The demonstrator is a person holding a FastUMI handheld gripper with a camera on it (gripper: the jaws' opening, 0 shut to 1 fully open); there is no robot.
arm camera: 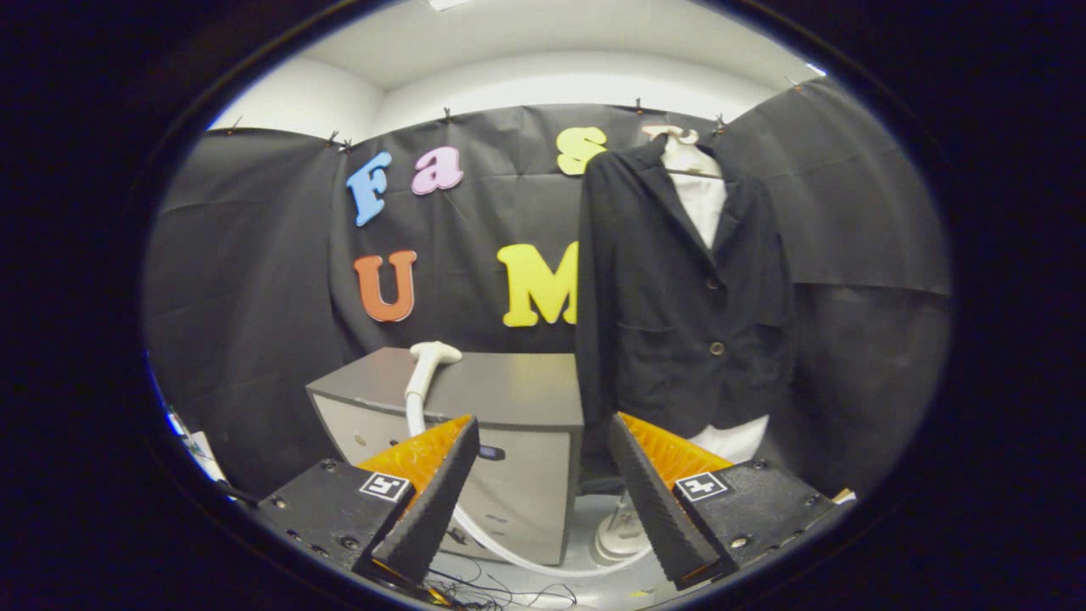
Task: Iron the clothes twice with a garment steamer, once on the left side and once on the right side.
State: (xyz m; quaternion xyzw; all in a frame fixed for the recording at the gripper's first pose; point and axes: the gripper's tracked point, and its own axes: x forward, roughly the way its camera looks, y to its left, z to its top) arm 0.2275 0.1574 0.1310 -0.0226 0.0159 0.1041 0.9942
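A black jacket (679, 297) over a white shirt (702, 199) hangs on a hanger against the booth wall, beyond my right finger. The white steamer head (428, 361) lies on top of a grey cabinet (501, 395), beyond my left finger. Its white hose (509, 556) curves down past the cabinet front to a white base (619, 535) on the floor. My gripper (543, 441) is open, its fingers wide apart with nothing between them, some way short of the cabinet.
The cabinet stands just left of the jacket, with a dark handle (490, 454) on its front. Thin cables (484, 594) lie on the floor below the fingers. Black cloth closes the booth on all sides.
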